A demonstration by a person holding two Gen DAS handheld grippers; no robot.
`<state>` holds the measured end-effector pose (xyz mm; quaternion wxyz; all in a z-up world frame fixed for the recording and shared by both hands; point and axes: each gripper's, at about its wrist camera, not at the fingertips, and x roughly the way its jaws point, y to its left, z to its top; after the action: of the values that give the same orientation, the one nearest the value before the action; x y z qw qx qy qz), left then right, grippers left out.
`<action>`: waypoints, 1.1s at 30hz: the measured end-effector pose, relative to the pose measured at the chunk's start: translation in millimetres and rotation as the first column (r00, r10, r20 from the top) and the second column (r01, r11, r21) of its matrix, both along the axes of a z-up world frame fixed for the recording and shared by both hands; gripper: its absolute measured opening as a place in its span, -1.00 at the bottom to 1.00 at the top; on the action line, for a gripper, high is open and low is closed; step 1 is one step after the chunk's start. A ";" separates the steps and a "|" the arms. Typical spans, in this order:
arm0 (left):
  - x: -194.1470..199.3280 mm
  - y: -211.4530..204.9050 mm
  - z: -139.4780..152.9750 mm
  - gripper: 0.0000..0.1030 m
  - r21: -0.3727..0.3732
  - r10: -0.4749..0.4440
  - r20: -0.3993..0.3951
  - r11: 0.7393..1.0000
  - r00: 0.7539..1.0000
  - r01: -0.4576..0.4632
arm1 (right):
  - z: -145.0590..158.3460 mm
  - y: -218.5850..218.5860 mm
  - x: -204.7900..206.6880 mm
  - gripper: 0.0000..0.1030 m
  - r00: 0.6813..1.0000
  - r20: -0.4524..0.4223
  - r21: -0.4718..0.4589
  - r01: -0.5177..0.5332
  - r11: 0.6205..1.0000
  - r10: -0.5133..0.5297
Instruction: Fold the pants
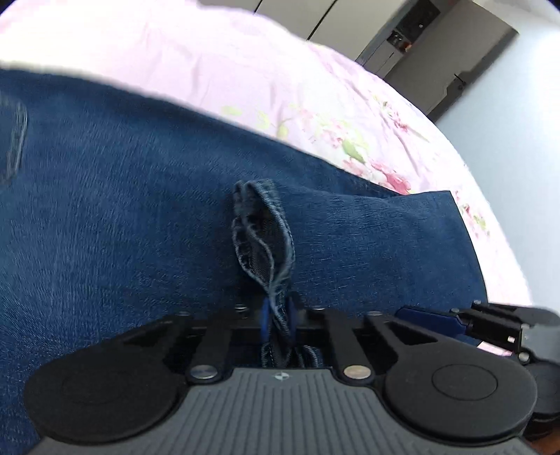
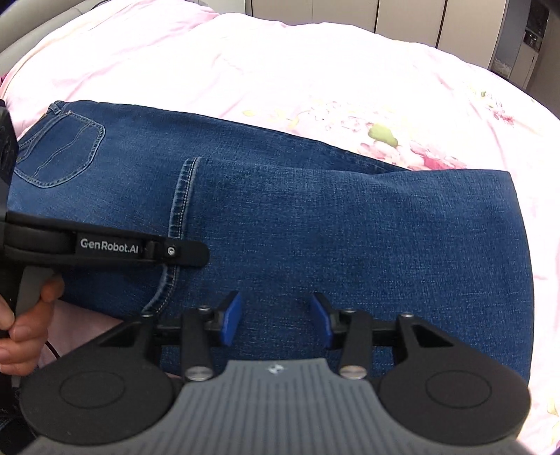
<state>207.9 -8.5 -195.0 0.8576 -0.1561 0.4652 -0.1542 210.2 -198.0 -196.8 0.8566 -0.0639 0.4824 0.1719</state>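
Note:
Blue denim pants (image 2: 315, 227) lie folded on a pink bed, back pocket (image 2: 63, 154) at the left, fold edge at the right. The leg hem (image 2: 182, 210) lies doubled back over the upper part. My left gripper (image 1: 278, 315) is shut on the hem edge (image 1: 266, 231), which sticks up between its fingers. It also shows in the right wrist view (image 2: 189, 253), over the hem. My right gripper (image 2: 276, 318) is open and empty, low over the near edge of the folded leg; one of its fingers (image 1: 434, 320) shows in the left wrist view.
The pink floral bedspread (image 2: 315, 70) spreads behind and right of the pants. White wardrobe doors (image 2: 402, 17) stand beyond the bed. A doorway (image 1: 437, 52) lies at the far right. A hand (image 2: 24, 325) holds the left gripper's handle.

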 end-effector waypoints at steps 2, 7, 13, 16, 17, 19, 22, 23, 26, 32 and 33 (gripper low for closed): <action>-8.3 -9.9 12.7 -0.87 0.061 -0.002 0.041 0.998 0.999 0.000 | -2.4 -2.7 5.4 -0.20 1.000 -0.003 0.010 0.005 1.000 -0.005; -23.4 -13.5 54.5 -0.87 0.079 -0.015 0.127 0.997 0.992 0.004 | 10.6 -10.7 -3.3 -0.19 0.999 0.015 0.007 0.052 0.999 -0.052; -40.9 -13.0 114.8 -0.87 0.075 -0.048 0.237 0.997 0.970 0.031 | 38.7 -24.5 -11.1 -0.19 0.993 0.053 0.056 0.102 0.993 -0.105; -43.6 -9.2 144.2 -0.87 0.072 -0.062 0.287 0.996 0.956 0.043 | 59.1 -22.8 -15.3 -0.19 0.991 0.099 0.070 0.089 0.994 -0.096; -44.2 -5.0 155.5 -0.87 0.071 -0.060 0.305 0.997 0.950 0.040 | 65.3 -21.9 -16.5 -0.19 0.990 0.112 0.075 0.084 0.994 -0.092; -49.2 11.8 174.5 -0.87 0.060 -0.048 0.336 0.998 0.941 0.029 | 78.8 -20.2 -19.1 -0.18 0.986 0.140 0.092 0.077 0.993 -0.089; -39.4 32.3 200.9 -0.87 0.047 -0.031 0.354 0.999 0.935 0.015 | 94.9 -17.1 -21.2 -0.18 0.982 0.167 0.120 0.069 0.990 -0.089; -35.9 42.2 208.2 -0.87 0.055 -0.028 0.361 0.998 0.932 0.008 | 99.2 -15.0 -21.5 -0.18 0.981 0.174 0.130 0.065 0.989 -0.087; -21.9 69.4 230.7 -0.87 0.102 -0.020 0.366 0.995 0.930 -0.019 | 110.8 -6.9 -21.6 -0.18 0.981 0.181 0.160 0.045 0.986 -0.074; 5.3 134.0 259.0 -0.88 0.218 -0.003 0.316 0.974 0.949 -0.069 | 108.4 20.1 -13.3 -0.18 0.986 0.155 0.198 0.028 0.980 -0.060; 7.6 146.5 261.6 -0.88 0.237 0.005 0.302 0.968 0.953 -0.080 | 107.2 24.4 -12.4 -0.18 0.987 0.151 0.201 0.022 0.979 -0.054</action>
<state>215.4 138.0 66.6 0.9340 -0.0335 0.3419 -0.0984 197.8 -173.6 -89.5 0.8969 0.0179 0.3954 0.1973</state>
